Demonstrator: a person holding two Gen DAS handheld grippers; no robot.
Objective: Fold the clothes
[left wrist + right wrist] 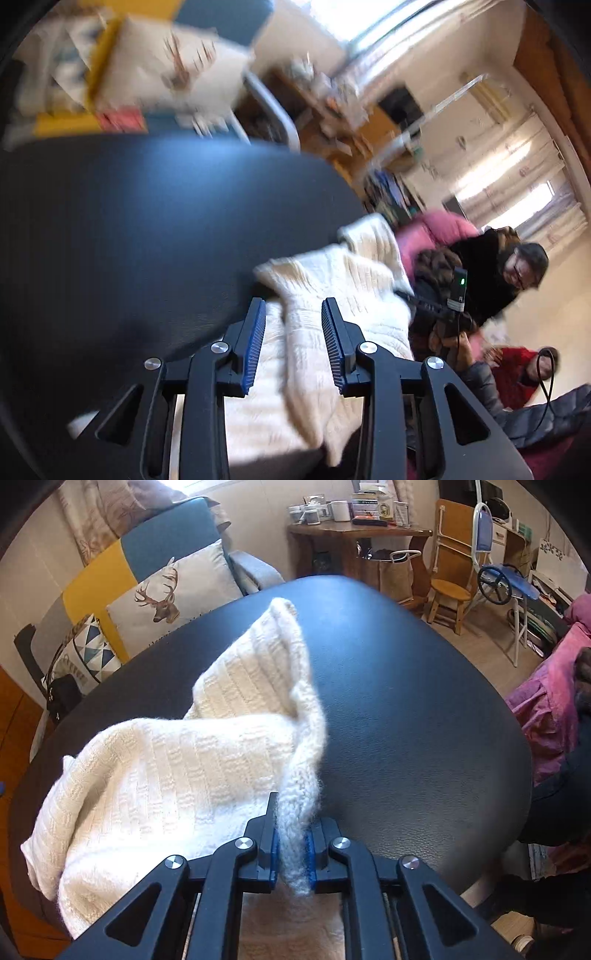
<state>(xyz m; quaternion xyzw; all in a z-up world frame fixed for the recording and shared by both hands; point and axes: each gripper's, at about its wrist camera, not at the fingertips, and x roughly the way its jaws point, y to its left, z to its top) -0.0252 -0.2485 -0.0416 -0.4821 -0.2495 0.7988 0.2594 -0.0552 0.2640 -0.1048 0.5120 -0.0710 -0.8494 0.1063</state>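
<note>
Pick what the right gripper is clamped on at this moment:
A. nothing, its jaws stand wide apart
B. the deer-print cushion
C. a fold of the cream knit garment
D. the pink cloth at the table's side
C: in the right wrist view the right gripper has its blue pads pressed on a fuzzy fold of the cream knit garment.

Clearance around the black table

Right wrist view: the black table [406,720] is bare to the right of and beyond the white knit garment [177,760], which covers its near left part; a raised fold stands along the garment's right edge. A deer cushion [170,590] borders the far left rim, pink fabric [546,701] the right rim. Left wrist view: the tabletop left of the garment [332,295] is bare.
</note>
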